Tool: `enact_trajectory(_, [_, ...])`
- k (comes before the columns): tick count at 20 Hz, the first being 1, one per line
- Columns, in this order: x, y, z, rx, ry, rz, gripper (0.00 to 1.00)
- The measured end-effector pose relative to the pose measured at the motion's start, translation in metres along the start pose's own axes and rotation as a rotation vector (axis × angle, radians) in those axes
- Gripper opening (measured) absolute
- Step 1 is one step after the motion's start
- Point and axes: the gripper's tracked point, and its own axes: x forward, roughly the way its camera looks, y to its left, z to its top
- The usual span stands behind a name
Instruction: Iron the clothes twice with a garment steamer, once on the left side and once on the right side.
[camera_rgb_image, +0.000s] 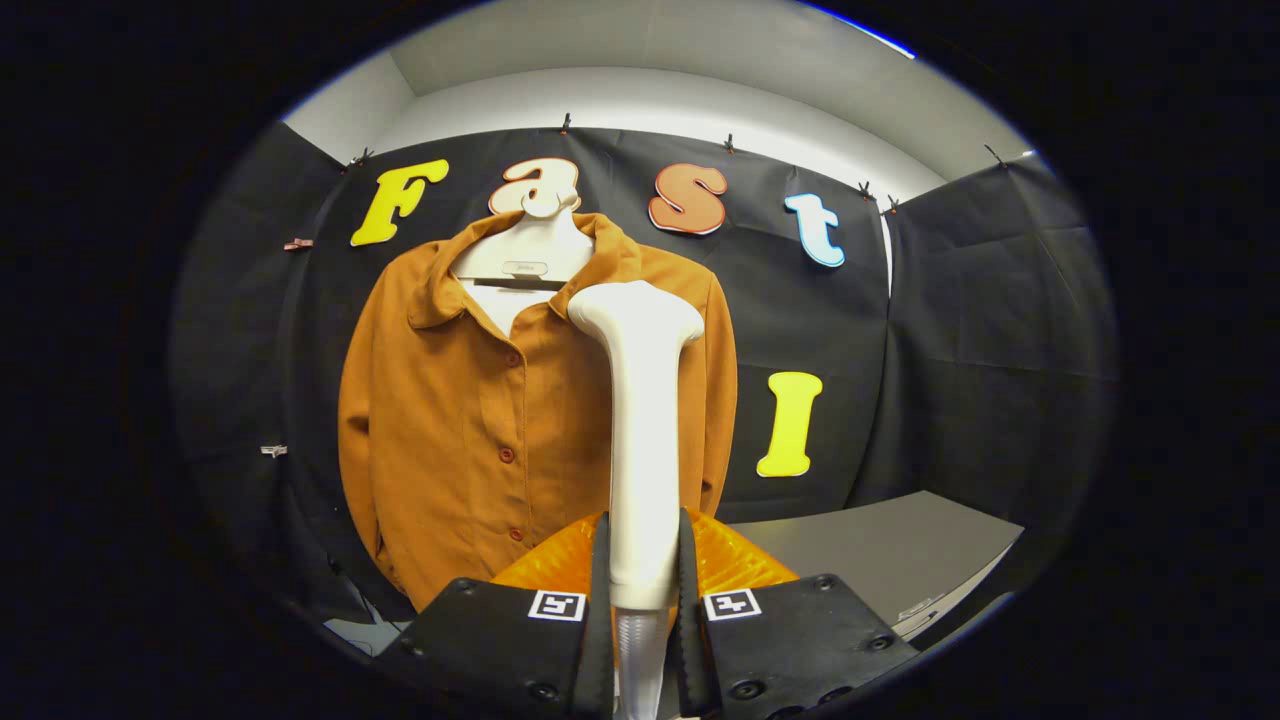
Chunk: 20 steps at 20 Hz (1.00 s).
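The claw (641, 600) is clamped on the white handle of the garment steamer (640, 440), one finger pressing each side; the handle stands upright between them, its head up. Beyond hangs the brown shirt (460, 420) on a white hanger (525, 245), slightly left of the steamer. A grey counter (880, 550) lies ahead on the right.

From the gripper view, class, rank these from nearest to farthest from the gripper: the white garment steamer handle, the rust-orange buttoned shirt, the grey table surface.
1. White garment steamer handle: clamped between the fingers of the gripper.
2. Grey table surface: ahead, to the right.
3. Rust-orange buttoned shirt: hanging beyond the steamer, against the wall.
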Motion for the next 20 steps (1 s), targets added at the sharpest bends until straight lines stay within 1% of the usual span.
enact_trajectory(2, [0.006, 0.002, -0.007, 0.004, -0.020, -0.024, 0.28])
enact_trajectory(5, [0.010, 0.009, -0.029, -0.004, -0.006, -0.028, 0.28])
enact_trajectory(14, [0.004, 0.021, -0.130, -0.002, 0.209, -0.015, 0.28])
enact_trajectory(20, [-0.004, 0.025, -0.181, 0.014, 0.330, -0.012, 0.29])
